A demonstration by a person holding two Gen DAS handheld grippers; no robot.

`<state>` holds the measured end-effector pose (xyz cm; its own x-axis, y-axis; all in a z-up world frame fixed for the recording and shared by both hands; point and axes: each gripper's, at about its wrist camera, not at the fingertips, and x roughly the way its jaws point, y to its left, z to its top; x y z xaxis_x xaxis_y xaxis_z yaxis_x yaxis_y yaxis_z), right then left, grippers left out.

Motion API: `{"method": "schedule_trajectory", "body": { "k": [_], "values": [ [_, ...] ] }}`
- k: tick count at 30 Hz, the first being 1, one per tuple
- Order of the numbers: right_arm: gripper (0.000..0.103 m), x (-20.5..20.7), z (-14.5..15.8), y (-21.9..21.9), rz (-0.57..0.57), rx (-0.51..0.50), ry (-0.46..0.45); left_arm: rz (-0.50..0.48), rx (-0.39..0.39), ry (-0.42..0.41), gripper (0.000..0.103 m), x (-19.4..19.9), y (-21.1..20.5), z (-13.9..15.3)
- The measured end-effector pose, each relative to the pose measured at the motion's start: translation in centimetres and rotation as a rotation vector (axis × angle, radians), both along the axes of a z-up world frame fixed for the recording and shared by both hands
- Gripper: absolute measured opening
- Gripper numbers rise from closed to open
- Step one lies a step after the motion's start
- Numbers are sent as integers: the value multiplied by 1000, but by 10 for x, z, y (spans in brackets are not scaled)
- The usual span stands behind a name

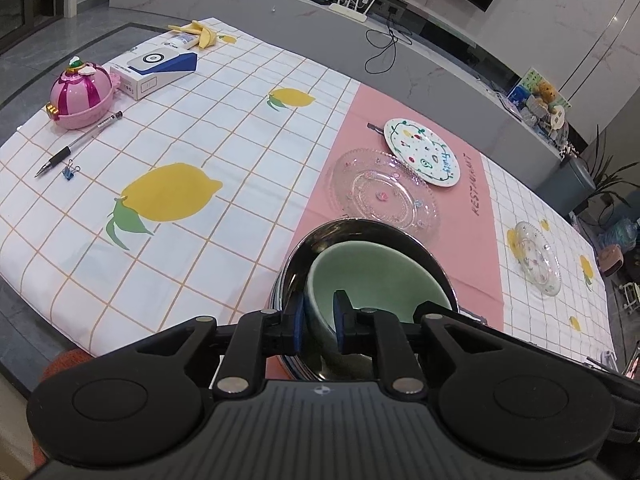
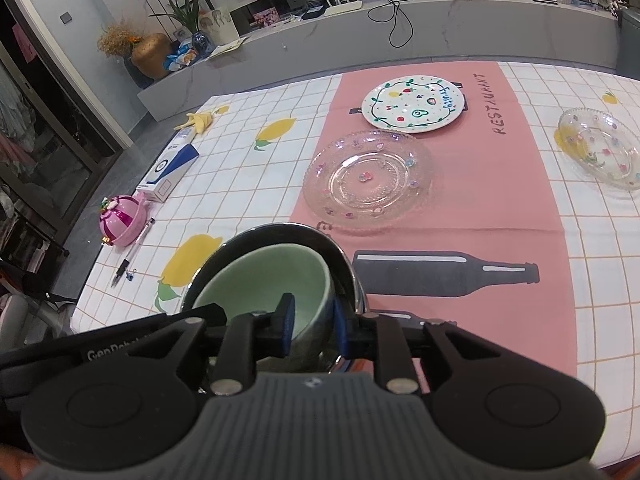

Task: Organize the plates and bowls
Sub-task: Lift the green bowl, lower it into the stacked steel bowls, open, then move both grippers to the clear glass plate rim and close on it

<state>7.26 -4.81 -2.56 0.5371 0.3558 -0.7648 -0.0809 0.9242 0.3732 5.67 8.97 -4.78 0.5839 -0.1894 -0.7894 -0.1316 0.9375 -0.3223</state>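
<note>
A green ceramic bowl [image 1: 376, 276] sits inside a steel bowl [image 1: 316, 240] on the pink cloth. My left gripper [image 1: 319, 322] is shut on the green bowl's near rim. My right gripper [image 2: 310, 322] is shut on the green bowl [image 2: 256, 280] at its right rim, inside the steel bowl [image 2: 340, 256]. Beyond lie a large clear glass plate [image 1: 384, 194] [image 2: 368, 180], a white painted plate [image 1: 424, 152] [image 2: 414, 104] and a small glass plate [image 1: 538, 258] [image 2: 600, 152].
On the lemon tablecloth [image 1: 224, 128] at the left are a pink toy dome [image 1: 80, 94], a pen [image 1: 80, 142], a blue clip [image 1: 71, 171], a white and blue box [image 1: 156, 66] and a banana peel [image 1: 200, 32]. A grey ledge [image 1: 360, 28] runs behind.
</note>
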Motion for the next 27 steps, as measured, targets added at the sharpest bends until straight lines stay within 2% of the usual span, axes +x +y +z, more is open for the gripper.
{"method": "schedule_trajectory", "body": {
  "k": [2, 4, 10, 14, 15, 17, 21, 24, 27],
  "values": [
    [31, -2, 3, -1, -4, 10, -16, 5, 24, -29, 18, -2, -1, 4],
    [34, -3, 7, -1, -6, 9, -36, -3, 50, -40, 18, -2, -2, 6],
    [34, -8, 11, -5, -16, 18, -43, -11, 43, -48, 18, -7, -2, 12],
    [32, -13, 13, -15, -37, 44, -45, -9, 11, -73, 19, -12, 1, 19],
    [32, -13, 14, -19, -47, 54, -47, -8, -3, -81, 20, -12, 2, 21],
    [32, -16, 16, -25, -67, 71, -54, -13, -36, -99, 30, -13, 3, 24],
    [33, -20, 21, -39, -105, 92, -78, -63, -69, -128, 36, -6, 3, 30],
    [38, -20, 22, -52, -140, 115, -98, -106, -68, -149, 44, 6, 4, 35],
    [46, -18, 21, -66, -180, 137, -109, -132, -66, -144, 45, 20, 6, 37]
  ]
}}
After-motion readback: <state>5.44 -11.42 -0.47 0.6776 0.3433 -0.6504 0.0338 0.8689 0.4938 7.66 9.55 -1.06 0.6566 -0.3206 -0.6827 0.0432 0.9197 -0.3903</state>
